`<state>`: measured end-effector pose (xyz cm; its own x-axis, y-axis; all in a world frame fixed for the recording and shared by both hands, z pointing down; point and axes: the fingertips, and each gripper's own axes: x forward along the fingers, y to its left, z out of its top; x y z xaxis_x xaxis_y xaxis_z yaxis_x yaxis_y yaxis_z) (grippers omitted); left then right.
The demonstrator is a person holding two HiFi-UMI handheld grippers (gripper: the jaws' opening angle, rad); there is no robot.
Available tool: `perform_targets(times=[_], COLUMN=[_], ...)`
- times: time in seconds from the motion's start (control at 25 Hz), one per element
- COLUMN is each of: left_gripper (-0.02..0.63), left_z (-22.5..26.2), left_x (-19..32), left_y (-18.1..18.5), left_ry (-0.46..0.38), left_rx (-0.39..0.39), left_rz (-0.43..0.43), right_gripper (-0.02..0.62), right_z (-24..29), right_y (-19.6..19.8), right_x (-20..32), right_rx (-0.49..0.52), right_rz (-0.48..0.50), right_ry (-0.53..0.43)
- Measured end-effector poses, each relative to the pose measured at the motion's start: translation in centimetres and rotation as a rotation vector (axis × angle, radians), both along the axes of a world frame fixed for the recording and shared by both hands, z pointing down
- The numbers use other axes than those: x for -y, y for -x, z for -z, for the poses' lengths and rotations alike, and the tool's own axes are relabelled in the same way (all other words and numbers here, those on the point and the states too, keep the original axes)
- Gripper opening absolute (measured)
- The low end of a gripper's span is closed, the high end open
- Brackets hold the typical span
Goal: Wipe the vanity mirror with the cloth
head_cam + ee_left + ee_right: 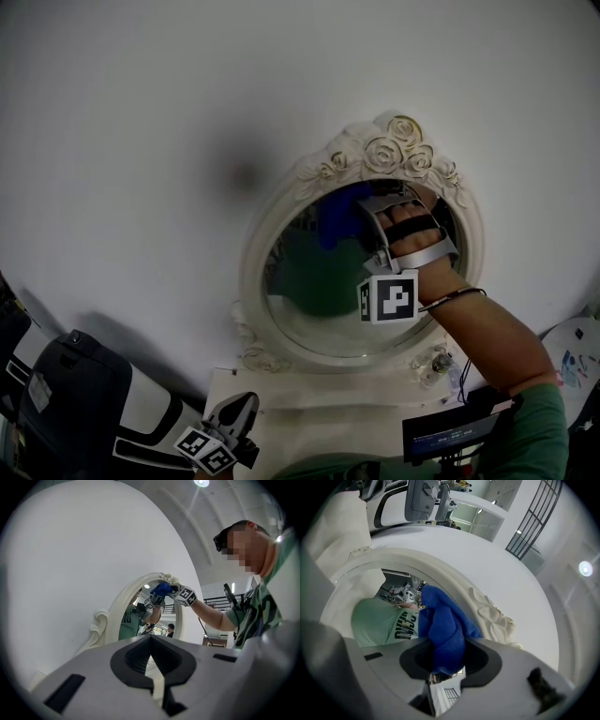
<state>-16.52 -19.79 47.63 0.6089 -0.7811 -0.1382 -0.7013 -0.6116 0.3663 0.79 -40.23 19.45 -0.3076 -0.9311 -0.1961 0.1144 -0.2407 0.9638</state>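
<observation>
Right gripper [445,667], jaws clamped on the blue cloth [443,630], at the vanity mirror's [309,291] upper edge; most glass lies below. Left gripper [152,667], jaws together, is farther off.

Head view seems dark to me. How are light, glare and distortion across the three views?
Head view: dim, corners darkened, a soft shadow on the wall left of the mirror. Left gripper view: strong fisheye bend, a bright ceiling lamp at the top, the left tool looming close. Right gripper view: fisheye too, the blue cloth sharp in the right tool, no glare.
</observation>
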Motion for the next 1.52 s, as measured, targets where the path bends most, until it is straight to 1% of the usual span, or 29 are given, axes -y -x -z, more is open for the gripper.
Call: perform_targets(times=[0.2,0.64,0.72,0.84,1.0,1.12,1.52], left_gripper=[0.006,0.006,0.006,0.006,0.006,0.006,0.006], left_z=[0.1,-0.1,-0.1,0.0,0.1,0.3,-0.1], left_x=[0.4,0.8,0.8,0.7,0.6,0.5,-0.2], left_y=[-0.7,-2.1,-2.1,-2.0,-2.0,-2.3,-1.3], left_ry=[-0.002,0.002,0.003,0.005,0.006,0.001,0.002], left_rx=[0.001,0.001,0.001,-0.001,-0.003,-0.005,-0.022], left_rz=[-0.020,-0.055,-0.057,-0.053,-0.051,-0.056,-0.039], right_gripper=[0.126,0.120,0.118,0.118,0.118,0.118,0.114], right_z=[0.2,-0.6,-1.1,-1.4,-1.3,-0.9,-0.6], right_y=[-4.0,-14.1,-15.3,-15.8,-15.1,-13.1,0.4], right_x=[0.1,0.1,0.2,0.2,0.2,0.2,0.3], right_rx=[0.012,-0.008,-0.013,0.001,0.016,0.012,-0.045], right_rz=[-0.063,-0.262,-0.286,-0.291,-0.266,-0.227,-0.056], right_ry=[-0.004,-0.023,-0.022,-0.012,-0.026,-0.043,-0.053])
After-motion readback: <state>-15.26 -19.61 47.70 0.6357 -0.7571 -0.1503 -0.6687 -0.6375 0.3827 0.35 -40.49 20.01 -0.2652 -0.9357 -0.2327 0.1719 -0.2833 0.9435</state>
